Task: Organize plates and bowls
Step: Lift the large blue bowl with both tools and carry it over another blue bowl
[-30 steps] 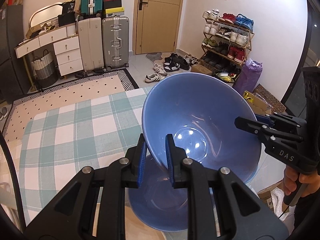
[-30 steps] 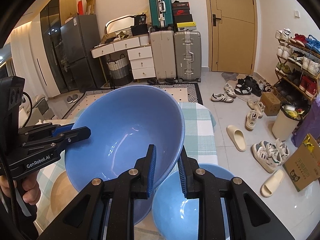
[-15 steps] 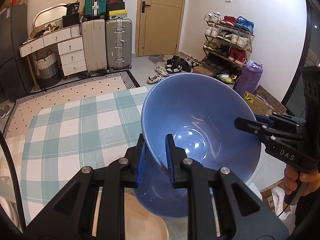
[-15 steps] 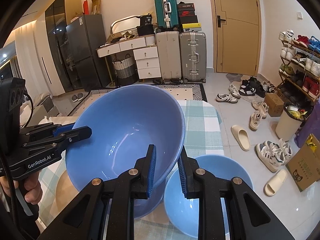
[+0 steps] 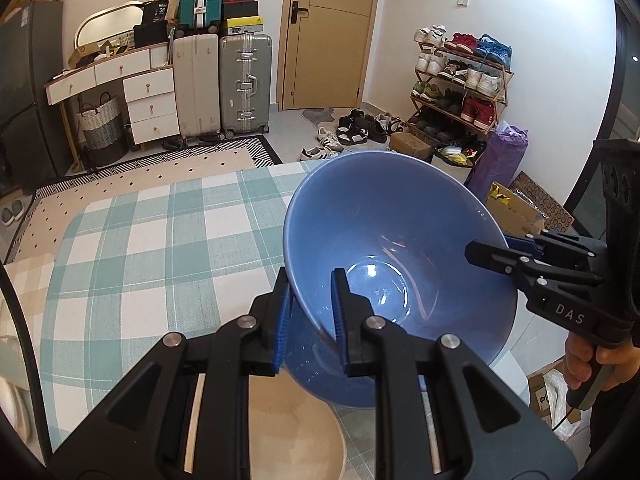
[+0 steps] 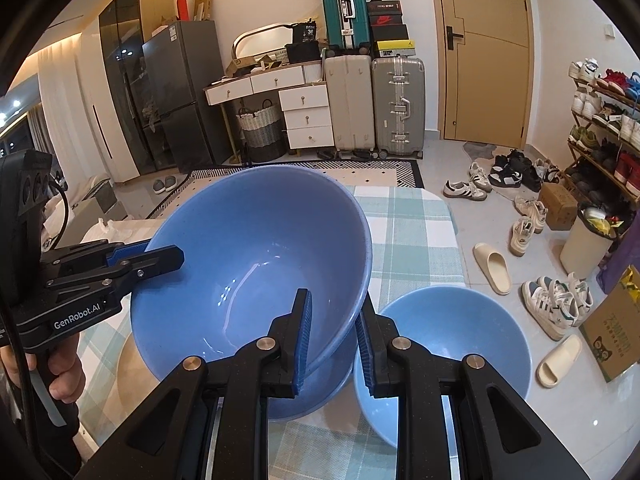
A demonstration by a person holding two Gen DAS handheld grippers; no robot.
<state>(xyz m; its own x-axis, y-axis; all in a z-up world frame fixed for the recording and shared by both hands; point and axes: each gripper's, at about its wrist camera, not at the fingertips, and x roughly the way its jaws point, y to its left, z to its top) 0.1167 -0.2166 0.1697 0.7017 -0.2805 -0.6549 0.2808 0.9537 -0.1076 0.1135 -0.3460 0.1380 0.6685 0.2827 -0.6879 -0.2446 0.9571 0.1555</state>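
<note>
A large blue bowl (image 5: 400, 240) hangs tilted above the checked table, held by both grippers on opposite sides of its rim. My left gripper (image 5: 310, 312) is shut on the near rim in the left wrist view. My right gripper (image 6: 332, 336) is shut on the bowl's (image 6: 256, 248) right rim; it also shows at the bowl's right edge as the right gripper (image 5: 492, 250). The left gripper (image 6: 160, 258) clamps the opposite rim. Directly under the held bowl a second blue bowl (image 6: 316, 396) sits on the table. A third blue bowl (image 6: 460, 340) stands to its right.
A beige plate (image 5: 280, 432) lies on the checked tablecloth (image 5: 140, 248) just in front of the lower bowl. The table's right edge (image 6: 452, 240) drops to a floor strewn with shoes and slippers. A hand (image 5: 600, 364) grips the right tool's handle.
Both grippers have carried the held bowl to the left over the table. The bowl on the right shows more fully now, and more of the beige plate has come into view.
</note>
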